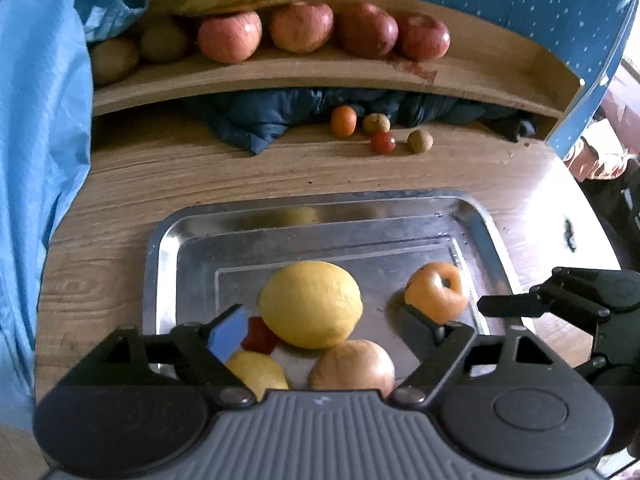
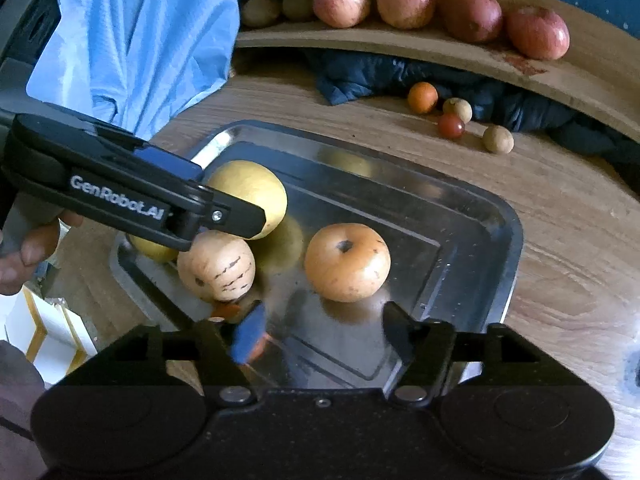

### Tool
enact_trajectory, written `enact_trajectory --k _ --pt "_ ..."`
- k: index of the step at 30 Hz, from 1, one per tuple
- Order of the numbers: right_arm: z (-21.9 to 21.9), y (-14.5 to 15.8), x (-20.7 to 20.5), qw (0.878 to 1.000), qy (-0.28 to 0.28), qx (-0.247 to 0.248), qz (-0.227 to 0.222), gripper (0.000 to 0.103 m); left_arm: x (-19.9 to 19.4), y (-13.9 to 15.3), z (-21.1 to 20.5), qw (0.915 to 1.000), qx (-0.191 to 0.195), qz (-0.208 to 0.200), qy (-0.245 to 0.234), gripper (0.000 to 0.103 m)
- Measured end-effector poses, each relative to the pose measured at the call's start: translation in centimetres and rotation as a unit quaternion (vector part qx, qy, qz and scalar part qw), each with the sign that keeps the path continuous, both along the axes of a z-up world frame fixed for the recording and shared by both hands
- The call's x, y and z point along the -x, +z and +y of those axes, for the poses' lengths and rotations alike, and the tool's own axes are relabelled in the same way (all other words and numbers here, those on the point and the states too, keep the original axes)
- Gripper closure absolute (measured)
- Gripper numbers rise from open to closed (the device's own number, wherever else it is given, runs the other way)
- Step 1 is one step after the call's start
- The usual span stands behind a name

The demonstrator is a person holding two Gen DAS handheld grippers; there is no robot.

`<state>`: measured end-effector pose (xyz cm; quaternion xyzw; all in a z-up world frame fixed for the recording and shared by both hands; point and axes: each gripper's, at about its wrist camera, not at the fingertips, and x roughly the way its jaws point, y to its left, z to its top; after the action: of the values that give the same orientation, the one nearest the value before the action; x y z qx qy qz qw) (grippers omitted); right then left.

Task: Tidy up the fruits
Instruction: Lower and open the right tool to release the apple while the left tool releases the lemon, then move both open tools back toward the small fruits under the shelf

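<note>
Both grippers spread wide over tray (image 1: pixel 160 248), gripping nothing; lemon (image 1: pixel 310 304) between left gripper (image 1: pixel 324 320) fingers, untouched; persimmon (image 2: pixel 347 262) ahead of right gripper (image 2: pixel 320 338); only right view shows hand (image 2: pixel 28 252)

Orange fruit (image 2: pixel 347 263) rests on metal tray (image 2: pixel 496 216) beyond open hand-held gripper (image 2: pixel 324 332).

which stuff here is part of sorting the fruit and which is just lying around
Part of the job:
- metal tray
- big lemon and orange fruit in the tray
- four small fruits loose on the table
- apples on the shelf
- left gripper, right gripper, both open

Just lying about:
- dark blue jacket
- light blue bag
</note>
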<state>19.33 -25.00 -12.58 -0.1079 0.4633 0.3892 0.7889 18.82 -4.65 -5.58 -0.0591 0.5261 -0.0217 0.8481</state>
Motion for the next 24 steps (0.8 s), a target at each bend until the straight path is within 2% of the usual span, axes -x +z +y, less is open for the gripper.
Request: enact_trajectory --k 7,14,24 --pt "-1.7 1.8 1.2 0.999 0.036 0.009 -0.029 0.007 3.0 1.8 0.5 0.9995 0.012 -0.025 0.014 0.001" --pt "-3.2 2.1 1.9 0.998 0.048 0.033 -0.03 0.002 6.2 3.0 0.9 0.9992 -0.006 -0.039 0.008 0.0" --pt "-4.2 2.4 2.5 0.994 0.074 0.076 -0.03 0.001 8.8 1.7 1.9 0.9986 -0.053 0.01 0.001 0.0"
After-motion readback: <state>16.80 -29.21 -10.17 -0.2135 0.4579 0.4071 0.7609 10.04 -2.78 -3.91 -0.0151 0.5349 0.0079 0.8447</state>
